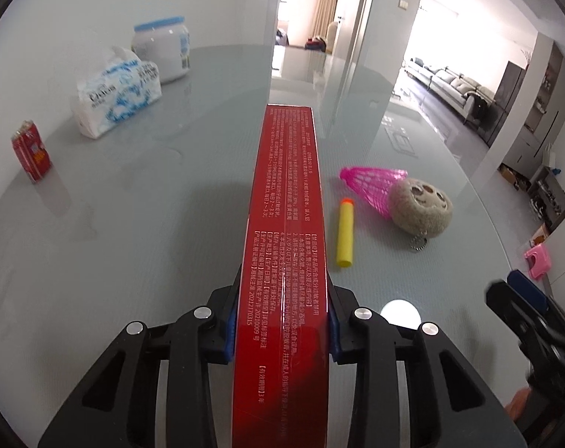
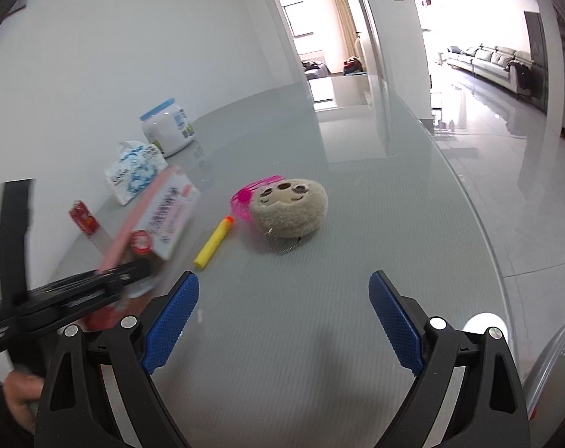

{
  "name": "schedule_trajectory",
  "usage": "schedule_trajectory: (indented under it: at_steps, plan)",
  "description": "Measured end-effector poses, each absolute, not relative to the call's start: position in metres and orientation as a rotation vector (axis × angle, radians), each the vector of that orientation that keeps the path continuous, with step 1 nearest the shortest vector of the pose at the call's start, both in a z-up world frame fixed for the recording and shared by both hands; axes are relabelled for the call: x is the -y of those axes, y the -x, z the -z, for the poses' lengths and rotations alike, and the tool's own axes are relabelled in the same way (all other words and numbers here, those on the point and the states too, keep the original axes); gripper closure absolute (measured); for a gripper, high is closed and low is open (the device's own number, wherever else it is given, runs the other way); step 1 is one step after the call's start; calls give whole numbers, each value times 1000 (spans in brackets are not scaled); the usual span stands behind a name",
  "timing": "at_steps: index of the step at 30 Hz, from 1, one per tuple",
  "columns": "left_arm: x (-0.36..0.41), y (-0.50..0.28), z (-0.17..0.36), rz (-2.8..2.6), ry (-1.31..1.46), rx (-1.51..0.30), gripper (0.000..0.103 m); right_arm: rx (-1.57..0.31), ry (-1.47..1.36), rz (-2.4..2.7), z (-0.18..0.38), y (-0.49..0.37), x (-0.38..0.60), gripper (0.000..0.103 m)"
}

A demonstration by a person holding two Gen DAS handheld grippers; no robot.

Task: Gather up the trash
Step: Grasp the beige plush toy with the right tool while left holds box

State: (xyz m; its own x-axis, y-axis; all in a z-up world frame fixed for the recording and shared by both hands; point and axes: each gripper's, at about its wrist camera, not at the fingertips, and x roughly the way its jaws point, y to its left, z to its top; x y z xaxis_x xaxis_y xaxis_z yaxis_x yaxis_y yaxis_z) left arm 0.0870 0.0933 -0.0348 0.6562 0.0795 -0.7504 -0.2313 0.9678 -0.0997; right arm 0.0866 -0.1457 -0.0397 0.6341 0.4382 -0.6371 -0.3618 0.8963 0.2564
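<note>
On the grey glass table (image 1: 133, 224), the left gripper (image 1: 282, 321) is pinching the long red box (image 1: 286, 224), blue pads pressed on both narrow sides; box runs out ahead of the fingers, tilted over the tabletop. Landmark = this box. Just right of it lies the yellow foam dart (image 1: 345, 233), and beyond that the pink mesh net (image 1: 368, 183), touching the beige plush ball (image 1: 420, 205) with a keychain. Far left of the box, a small red carton (image 1: 31, 155) stands upright; behind and left, a tissue pack (image 1: 118, 93) and a white tub with blue lid (image 1: 163, 50). The right gripper (image 2: 284, 321) is spread wide, nothing between its pads, well right of the box, pointing toward the plush ball. Progress: looks early, one item in hand, dart, net and carton still on the table. Unclear which leftovers count as trash. Bin: only a clear curved edge at the lower right of the right wrist view, cut off, can't confirm. Box face is blurred there.
</note>
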Motion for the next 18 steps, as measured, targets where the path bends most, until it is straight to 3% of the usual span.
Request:
schedule_trajectory:
  at_steps: [18]
  plan:
    - [-117,-65,29,-184,192,-786,69,-835,83,-371,58,-169,79,19]
